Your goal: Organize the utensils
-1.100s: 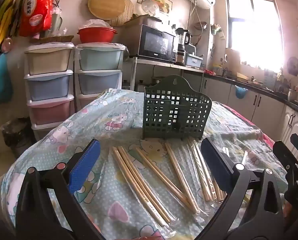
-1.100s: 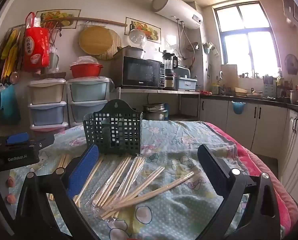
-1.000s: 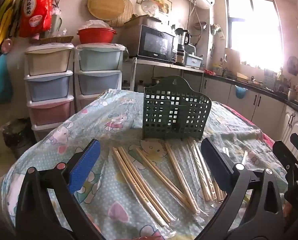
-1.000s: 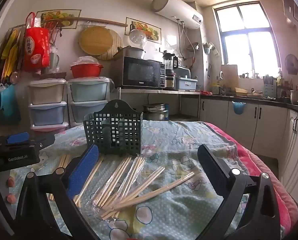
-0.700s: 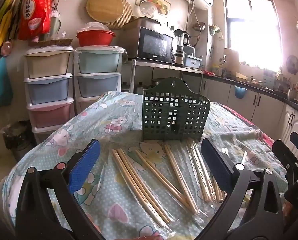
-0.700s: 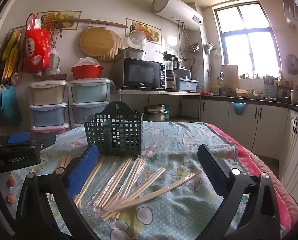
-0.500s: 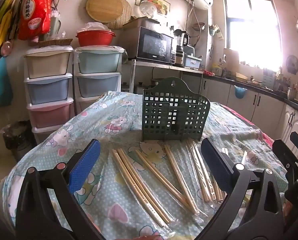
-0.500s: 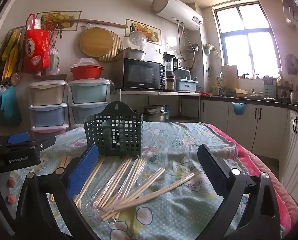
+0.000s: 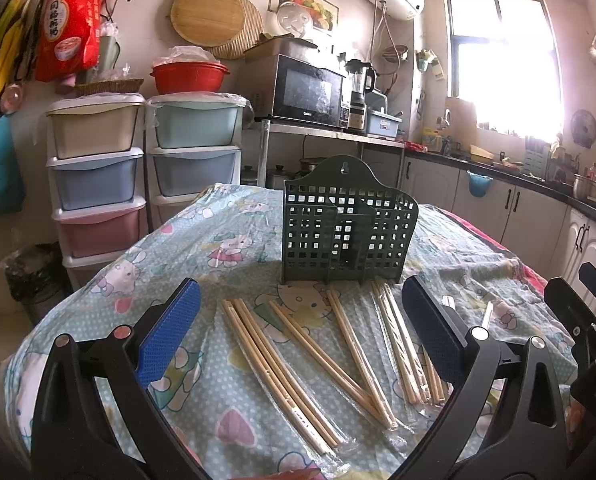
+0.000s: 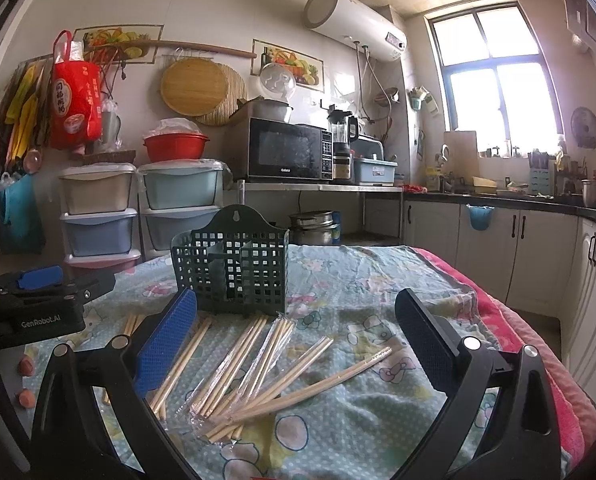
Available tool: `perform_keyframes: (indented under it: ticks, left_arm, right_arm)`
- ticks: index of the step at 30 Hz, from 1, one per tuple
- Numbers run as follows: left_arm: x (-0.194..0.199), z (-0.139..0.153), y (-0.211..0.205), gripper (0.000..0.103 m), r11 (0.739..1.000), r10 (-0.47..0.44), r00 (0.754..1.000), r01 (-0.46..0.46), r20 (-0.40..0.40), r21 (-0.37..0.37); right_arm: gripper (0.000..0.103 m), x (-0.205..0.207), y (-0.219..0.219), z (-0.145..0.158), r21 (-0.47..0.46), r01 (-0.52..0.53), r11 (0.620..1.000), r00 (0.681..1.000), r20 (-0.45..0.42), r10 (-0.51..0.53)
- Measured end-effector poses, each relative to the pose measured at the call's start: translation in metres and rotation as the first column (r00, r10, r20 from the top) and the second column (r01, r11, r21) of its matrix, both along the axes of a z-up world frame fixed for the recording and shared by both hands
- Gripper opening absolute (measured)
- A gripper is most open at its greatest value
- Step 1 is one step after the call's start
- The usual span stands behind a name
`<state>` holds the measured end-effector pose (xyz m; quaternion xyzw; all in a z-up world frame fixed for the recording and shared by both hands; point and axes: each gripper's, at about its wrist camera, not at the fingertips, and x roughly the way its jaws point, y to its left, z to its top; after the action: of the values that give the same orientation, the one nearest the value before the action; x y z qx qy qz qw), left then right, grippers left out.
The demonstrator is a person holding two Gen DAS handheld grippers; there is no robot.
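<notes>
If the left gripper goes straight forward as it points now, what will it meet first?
Probably the green basket. The open left gripper points over the chopsticks lying on the table, and the basket stands just behind them. Depth is uncertain.

Black microwave (image 9: 306, 92) on a metal shelf, stacked pastel drawers (image 9: 95, 172), red bowl (image 9: 189, 78), red bag (image 9: 69, 28), perhaps a water heater (image 10: 354, 26), bright window (image 10: 498, 92)

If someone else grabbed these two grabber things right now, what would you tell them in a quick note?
Left gripper: open, empty, above the table.
Right gripper: open, empty.
Chopsticks: all loose on the tablecloth, some in clear wrappers, lying in front of the green holder.
Holder: upright, apparently empty.
Done: nothing sorted.
Left: pick up the chopsticks and stand them in the holder.
</notes>
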<state>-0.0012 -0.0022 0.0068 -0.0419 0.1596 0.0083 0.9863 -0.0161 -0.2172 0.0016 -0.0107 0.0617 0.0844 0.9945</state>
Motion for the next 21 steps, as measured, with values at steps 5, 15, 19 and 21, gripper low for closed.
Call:
perform_keyframes:
  ticks: [5,15,19,21]
  left_arm:
    - [-0.0011,0.002,-0.0014,0.093,1.0,-0.003,1.0,0.003,0.001,0.004]
    - [-0.0011,0.0033,-0.0016,0.093,1.0,-0.005,1.0,0.005,0.003,0.005]
    - [-0.0012,0.0034,-0.0018,0.093,1.0,-0.005,1.0,0.005,0.003,0.005]
    - [-0.0007,0.0055,-0.0021,0.093,1.0,-0.006,1.0,0.006,0.003,0.005]
  right_arm:
    - [0.097,-0.0022,0.0001,0.0021,0.0,0.001,1.0,1.0,0.004,-0.001]
    - [0.097,-0.0018,-0.0008,0.0029,0.002,0.001,1.0,1.0,0.006,-0.001]
    - [0.097,-0.0012,-0.0017,0.0036,0.003,-0.001,1.0,1.0,0.007,0.001]
    - [0.097,-0.0003,-0.0016,0.004,0.003,-0.002,1.0,1.0,0.006,0.002]
